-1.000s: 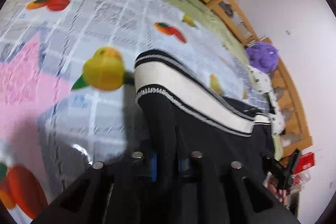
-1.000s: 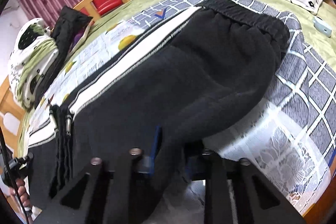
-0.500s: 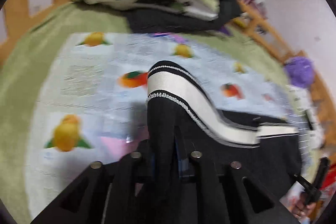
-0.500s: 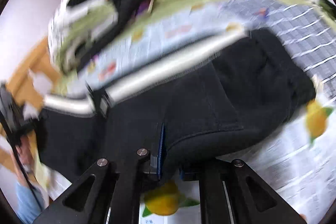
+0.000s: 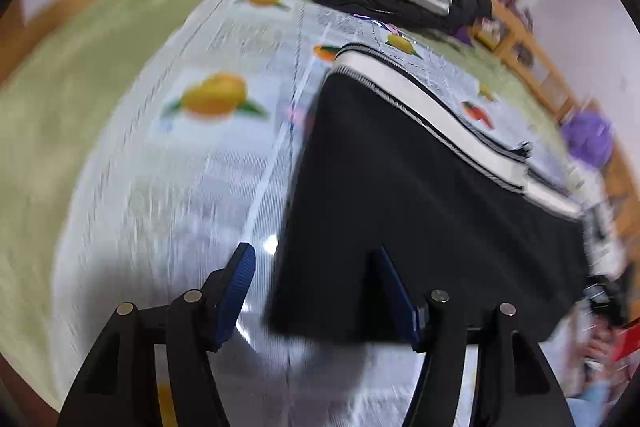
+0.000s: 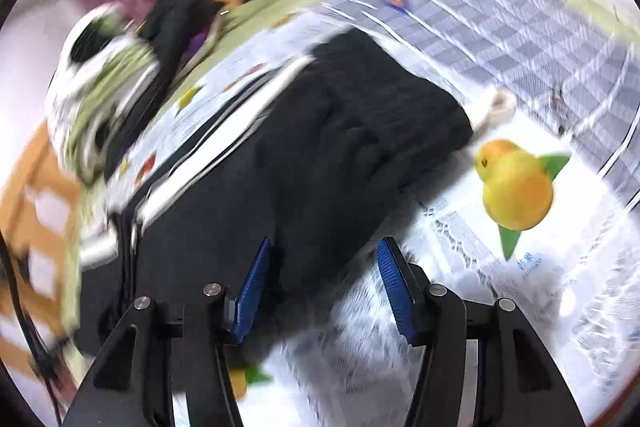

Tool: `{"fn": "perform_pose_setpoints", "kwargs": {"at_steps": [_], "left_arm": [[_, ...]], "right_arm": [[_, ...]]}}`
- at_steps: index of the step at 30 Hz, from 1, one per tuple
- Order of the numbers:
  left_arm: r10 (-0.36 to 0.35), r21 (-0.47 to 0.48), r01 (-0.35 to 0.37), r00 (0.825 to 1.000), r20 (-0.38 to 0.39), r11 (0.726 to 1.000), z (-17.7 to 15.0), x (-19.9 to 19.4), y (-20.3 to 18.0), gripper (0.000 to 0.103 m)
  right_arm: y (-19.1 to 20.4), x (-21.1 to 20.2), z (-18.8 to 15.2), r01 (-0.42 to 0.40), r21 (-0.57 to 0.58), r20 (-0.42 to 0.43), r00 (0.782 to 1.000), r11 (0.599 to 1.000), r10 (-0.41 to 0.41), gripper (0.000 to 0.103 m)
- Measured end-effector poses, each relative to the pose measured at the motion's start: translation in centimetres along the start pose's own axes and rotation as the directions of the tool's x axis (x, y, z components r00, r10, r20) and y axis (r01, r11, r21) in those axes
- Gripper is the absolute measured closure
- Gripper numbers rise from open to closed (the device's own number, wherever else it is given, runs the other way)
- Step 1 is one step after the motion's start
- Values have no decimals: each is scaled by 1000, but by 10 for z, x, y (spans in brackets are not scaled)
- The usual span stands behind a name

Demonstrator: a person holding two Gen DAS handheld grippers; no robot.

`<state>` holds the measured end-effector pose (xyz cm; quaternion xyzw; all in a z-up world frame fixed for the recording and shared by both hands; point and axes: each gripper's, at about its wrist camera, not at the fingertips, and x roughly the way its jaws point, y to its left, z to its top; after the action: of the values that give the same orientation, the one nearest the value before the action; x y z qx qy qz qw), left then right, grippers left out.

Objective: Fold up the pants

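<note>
Left wrist view: pants [image 5: 400, 187] lie flat on the bedspread [image 5: 180, 167] at 1 o'clock, soft and floppy. Left gripper [image 5: 316, 291] and right gripper [image 6: 324, 275] both gape, holding nothing. I'd pinch the 2 thick corners.

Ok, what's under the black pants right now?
The black pants with the white side stripe lie on the fruit-print bedsheet, which shows all around them. What the sheet looks like directly beneath is covered by the fabric. Both grippers' fingers are spread and hold nothing.
</note>
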<state>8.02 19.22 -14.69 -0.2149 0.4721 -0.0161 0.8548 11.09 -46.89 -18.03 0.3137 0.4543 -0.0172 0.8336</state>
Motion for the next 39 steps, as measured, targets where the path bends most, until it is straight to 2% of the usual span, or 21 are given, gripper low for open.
{"fn": "perform_pose_setpoints", "kwargs": {"at_steps": [1,2,4,5,6,7,8,9,10,11,13,14,15,18,21,25,29,32,34,36,39], "left_arm": [[-29,-29,29,1000,1,999,-6,-3,6,41],[-53,-49,54,998,12,997,-11,-7,10,41],[-91,-73,94,995,33,993,-20,-11,14,41],[-119,-90,122,992,35,988,-24,-10,16,41],[-142,-101,145,989,34,984,-26,-8,13,40],[-159,-113,162,987,36,980,-27,-6,14,39],[-168,-127,171,985,41,977,-28,-3,13,36],[-177,-148,184,983,55,972,-28,0,13,35],[-183,-158,192,981,65,969,-28,2,13,35],[-189,-170,200,979,75,965,-26,5,11,35],[-166,-184,178,983,80,967,-25,10,5,37],[-150,-188,163,985,80,968,-23,11,1,38],[-131,-196,143,989,73,970,-22,12,-1,49],[-71,-209,84,995,67,974,-16,7,-8,74],[-70,-122,84,990,120,989,-7,-17,-32,87],[-88,6,89,976,198,996,8,-52,-82,89],[-149,148,116,962,229,982,16,-73,-151,91],[-214,261,158,956,200,952,12,-71,-216,91],[-272,334,215,953,133,918,3,-57,-259,91],[-305,350,268,951,55,898,-8,-35,-287,91],[-307,353,310,949,-64,883,-26,-2,-306,91]], "right_arm": [[-4,10,5,-15,34,-13,1000,999,16,50],[-6,18,11,-24,60,-5,1000,998,24,64],[3,25,22,20,47,6,1000,999,-20,86],[6,17,29,15,30,43,999,999,-16,88],[4,6,35,-50,57,110,993,997,44,89],[4,4,37,-70,83,126,990,994,59,88],[6,8,38,-51,95,107,993,994,40,86],[8,17,39,4,70,54,999,998,-8,83],[10,25,37,43,45,14,999,998,-44,74],[9,31,32,67,15,-22,998,998,-67,72],[12,19,18,92,-55,-7,996,994,-92,72],[15,11,12,121,-84,-2,993,989,-122,69],[20,1,4,157,-121,17,988,980,-156,69],[40,-30,-16,230,-240,77,973,943,-218,69],[55,-56,-31,262,-308,122,964,915,-235,69],[73,-79,-40,210,-319,147,974,924,-171,69],[70,-93,-50,190,-305,143,978,933,-152,69],[58,-102,-52,195,-285,140,977,938,-160,69],[52,-104,-53,187,-269,135,979,945,-155,69],[46,-105,-55,183,-260,124,980,948,-155,69],[42,-103,-60,190,-262,107,980,946,-167,69]]}}
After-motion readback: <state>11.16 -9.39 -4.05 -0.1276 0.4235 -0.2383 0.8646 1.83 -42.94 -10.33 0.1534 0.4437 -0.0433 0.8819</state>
